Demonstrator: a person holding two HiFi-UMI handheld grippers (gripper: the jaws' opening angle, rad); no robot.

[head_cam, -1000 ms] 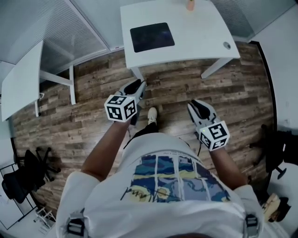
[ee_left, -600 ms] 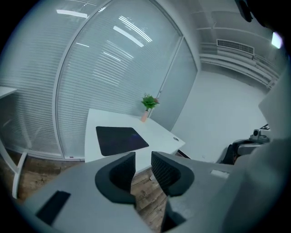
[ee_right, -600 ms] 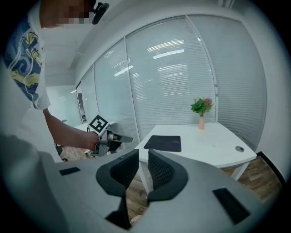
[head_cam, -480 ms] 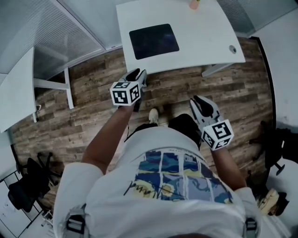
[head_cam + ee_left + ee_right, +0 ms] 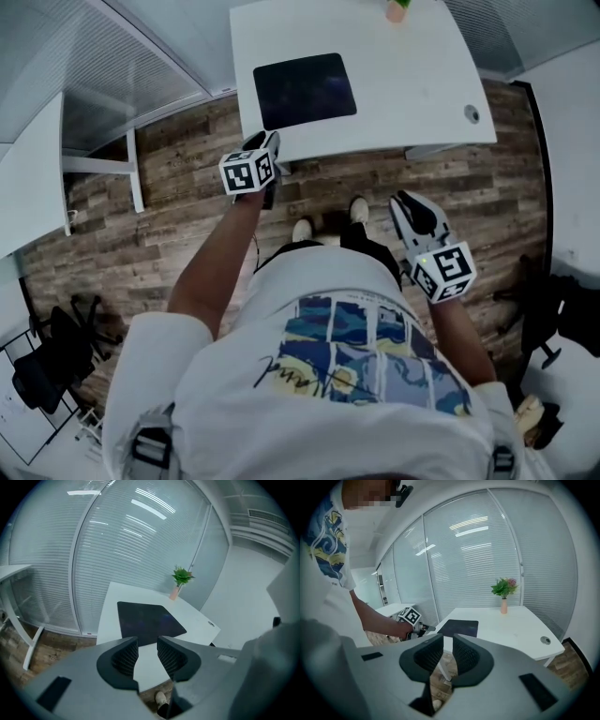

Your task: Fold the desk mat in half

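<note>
The dark desk mat lies flat and unfolded on the left half of the white desk. My left gripper hangs just off the desk's front left corner, short of the mat. In the left gripper view the mat lies ahead beyond the gripper, whose jaws are opening with nothing between them. My right gripper is lower, over the wooden floor in front of the desk. In its own view the right gripper shows a narrow empty gap, and the mat lies far ahead.
A small potted plant stands at the desk's far edge, and a cable hole sits near the right front corner. Another white table stands to the left. Black chairs stand at the lower left and right. The person's shoes are by the desk.
The person has stepped closer to the desk. My left gripper has moved up and forward to the desk's front left corner. The right gripper has barely shifted.
</note>
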